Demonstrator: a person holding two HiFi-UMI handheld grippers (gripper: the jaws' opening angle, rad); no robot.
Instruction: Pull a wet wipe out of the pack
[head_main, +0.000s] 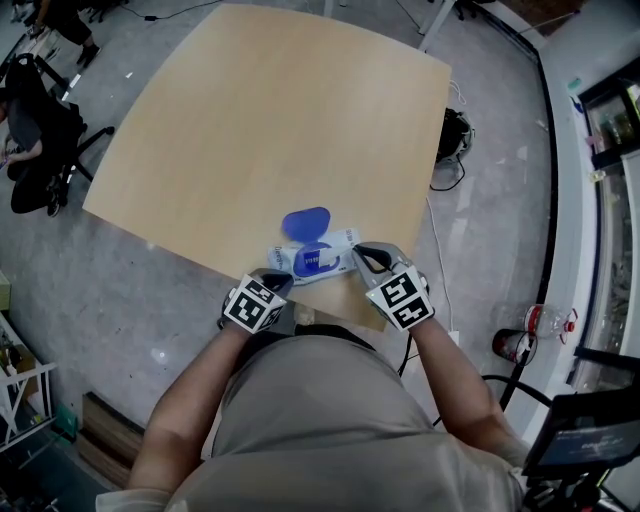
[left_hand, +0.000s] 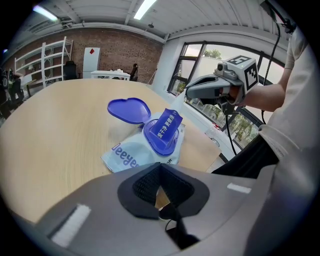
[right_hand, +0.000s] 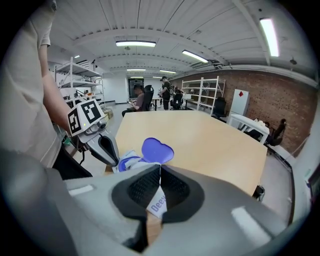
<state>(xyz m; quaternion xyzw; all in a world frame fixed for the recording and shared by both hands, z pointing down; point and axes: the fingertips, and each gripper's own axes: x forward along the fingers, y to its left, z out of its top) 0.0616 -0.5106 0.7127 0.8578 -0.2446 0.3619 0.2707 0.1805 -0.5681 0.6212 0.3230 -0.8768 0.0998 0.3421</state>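
Pack (head_main: 315, 260) of wipes, lid (head_main: 305, 222) open, at the near edge of the surface (head_main: 270, 120). Right tongs (right_hand: 160, 175) pinch its wrapper corner; left tongs (left_hand: 160, 175) shut, empty. We judge that pulling here may drag the whole pack off that edge, with no wipe drawn.

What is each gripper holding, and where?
Right gripper: shut, apparently empty. Left gripper: shut at the pack's near end; a hold cannot be told.
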